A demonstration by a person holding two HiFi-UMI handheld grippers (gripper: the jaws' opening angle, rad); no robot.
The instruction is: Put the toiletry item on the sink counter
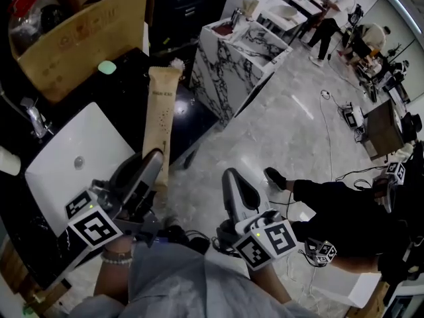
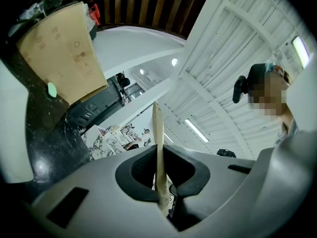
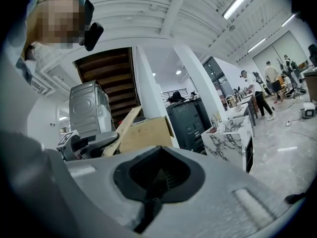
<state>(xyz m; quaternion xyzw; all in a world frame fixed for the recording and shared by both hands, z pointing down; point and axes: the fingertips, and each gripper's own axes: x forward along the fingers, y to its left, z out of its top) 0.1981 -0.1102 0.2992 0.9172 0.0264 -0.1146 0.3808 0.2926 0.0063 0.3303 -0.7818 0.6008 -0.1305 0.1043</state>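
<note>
Beige flat toiletry tube (image 1: pixel 161 114), pinched by its tail in the left gripper (image 1: pixel 152 161), juts ahead of the jaws over the black sink counter (image 1: pixel 132 75). It looks light and pliable, so the flat tail suits gripping. Right gripper (image 1: pixel 234 177) pressed together, empty.

Long ceiling lamps (image 2: pixel 195 130) above the left gripper (image 1: pixel 154 163) give bright, even light, and the pale floor (image 1: pixel 291 131) ahead of the right gripper (image 1: pixel 232 179) carries soft glare. Both gripper views bend strongly and fall to black at their rims; the jaws close to each lens look soft, the counter (image 1: pixel 129 91) beside the left gripper murky.
</note>
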